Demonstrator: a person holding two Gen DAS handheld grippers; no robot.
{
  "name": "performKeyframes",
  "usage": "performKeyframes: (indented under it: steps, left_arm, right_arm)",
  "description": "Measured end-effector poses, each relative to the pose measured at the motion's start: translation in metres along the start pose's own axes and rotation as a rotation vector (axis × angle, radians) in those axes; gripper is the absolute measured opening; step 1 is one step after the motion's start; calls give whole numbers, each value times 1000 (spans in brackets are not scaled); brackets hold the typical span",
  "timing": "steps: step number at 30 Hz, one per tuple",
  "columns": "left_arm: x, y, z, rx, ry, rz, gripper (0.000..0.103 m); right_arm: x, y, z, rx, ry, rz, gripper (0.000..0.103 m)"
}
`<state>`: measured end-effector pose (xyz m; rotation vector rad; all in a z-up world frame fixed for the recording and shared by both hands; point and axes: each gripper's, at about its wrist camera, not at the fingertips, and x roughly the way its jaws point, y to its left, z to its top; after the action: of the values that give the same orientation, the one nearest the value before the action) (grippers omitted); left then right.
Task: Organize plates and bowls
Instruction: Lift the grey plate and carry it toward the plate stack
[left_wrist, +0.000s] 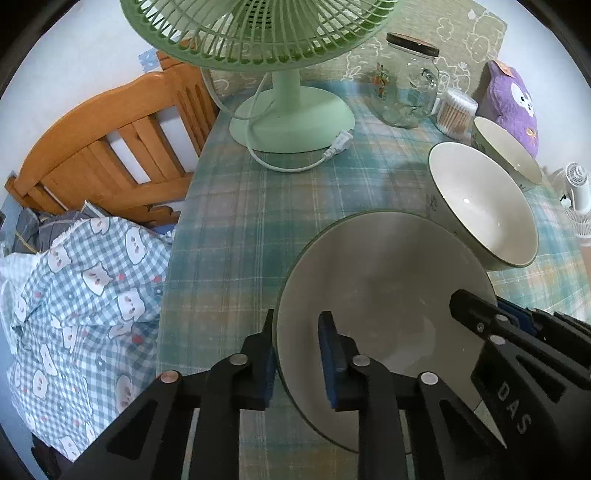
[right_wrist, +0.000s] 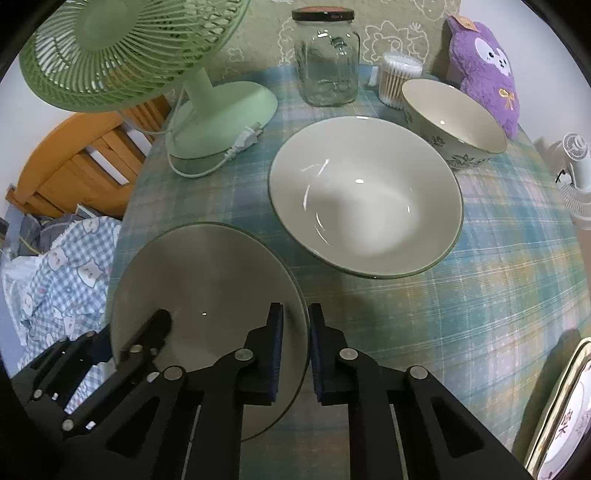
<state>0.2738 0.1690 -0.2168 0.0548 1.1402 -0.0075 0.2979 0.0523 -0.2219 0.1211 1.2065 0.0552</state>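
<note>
Green-rimmed bowl (right_wrist: 365, 195) sits just beyond the plate (right_wrist: 207, 288) both claws grip.

Round table under a blue-green plaid cloth (right_wrist: 498, 258), bearing: pale green plastic desk fan (right_wrist: 221, 114) with its white cord loose beside the base; clear glass jar with dark lid (right_wrist: 328, 62); tub of cotton swabs (right_wrist: 397, 79); purple plush toy (right_wrist: 484, 70); cream plate with green rim (right_wrist: 207, 295); wide cream bowl (right_wrist: 365, 195); smaller floral-patterned bowl (right_wrist: 454, 122).
</note>
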Motion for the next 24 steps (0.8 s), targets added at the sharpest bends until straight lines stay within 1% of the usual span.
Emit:
performKeyframes:
  steps: [5, 9, 12, 18, 24]
  left_arm:
    - [0, 0, 0, -2, 10, 0, 16]
    - [-2, -1, -2, -2, 19, -19, 16]
    - [-8, -6, -5, 5, 11, -16, 16]
    - [-22, -21, -14, 12, 5, -25, 16]
    - [-44, -46, -32, 3, -2, -37, 16]
  right_arm:
    - [1, 1, 1, -28, 2, -8, 15]
    - [-1, 0, -1, -33, 3, -11, 15]
    - [-5, -3, -3, -32, 7, -11, 15]
    - [-20, -16, -14, -28, 1, -14, 15]
    - [-43, -39, -33, -27, -6, -15, 15]
